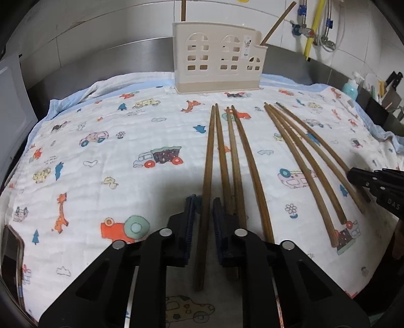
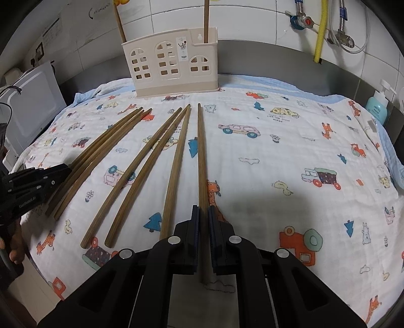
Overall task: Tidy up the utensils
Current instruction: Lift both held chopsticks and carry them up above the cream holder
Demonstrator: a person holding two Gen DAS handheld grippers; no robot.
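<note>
Several brown wooden chopsticks lie side by side on a cartoon-print cloth (image 1: 101, 164). My left gripper (image 1: 205, 200) straddles the leftmost chopstick (image 1: 208, 156). Its jaws are narrow, and a thin gap shows on each side of the stick. My right gripper (image 2: 204, 208) is shut on the rightmost chopstick (image 2: 200, 156), which points toward the holder. Each gripper also shows at the edge of the other view, the right gripper (image 1: 353, 174) and the left gripper (image 2: 65, 169). A cream utensil holder (image 1: 217, 58) (image 2: 174, 63) with window cut-outs stands at the far edge. It has two chopsticks upright in it (image 2: 206, 20).
A teal soap bottle (image 2: 377, 106) and a knife rack (image 1: 392, 80) stand at the right. A white appliance (image 2: 35, 101) sits at the left. A yellow hose (image 2: 319, 30) and valves hang on the tiled wall. A hand (image 2: 15, 249) holds the left gripper.
</note>
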